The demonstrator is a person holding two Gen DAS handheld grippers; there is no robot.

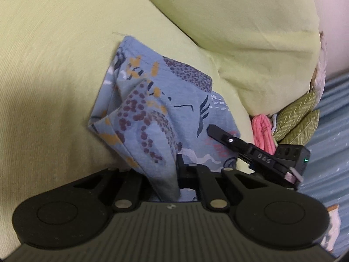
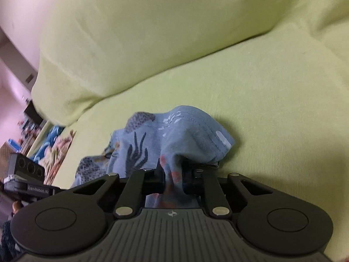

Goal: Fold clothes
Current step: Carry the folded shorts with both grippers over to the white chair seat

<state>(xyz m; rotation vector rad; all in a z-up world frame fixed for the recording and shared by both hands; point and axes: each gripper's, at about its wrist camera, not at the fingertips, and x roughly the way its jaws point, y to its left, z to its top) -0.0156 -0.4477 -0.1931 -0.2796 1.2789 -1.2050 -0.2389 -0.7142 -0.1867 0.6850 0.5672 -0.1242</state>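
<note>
A blue patterned garment (image 1: 152, 113) with dots, orange marks and dark leaf shapes lies bunched over a yellow-green sofa seat (image 1: 43, 76). My left gripper (image 1: 168, 174) is shut on a fold of it at its near edge. In the left wrist view the right gripper (image 1: 220, 134) reaches in from the right, its finger lying on the cloth. In the right wrist view my right gripper (image 2: 173, 176) is shut on another edge of the same garment (image 2: 185, 135), which humps up just beyond the fingers.
Yellow-green back cushions (image 1: 240, 32) rise behind the seat. A pink cloth (image 1: 262, 131) and an olive herringbone cloth (image 1: 298, 115) are tucked at the sofa's right end. A floral fabric (image 2: 56, 150) and the other gripper's body (image 2: 24, 174) show at the left of the right wrist view.
</note>
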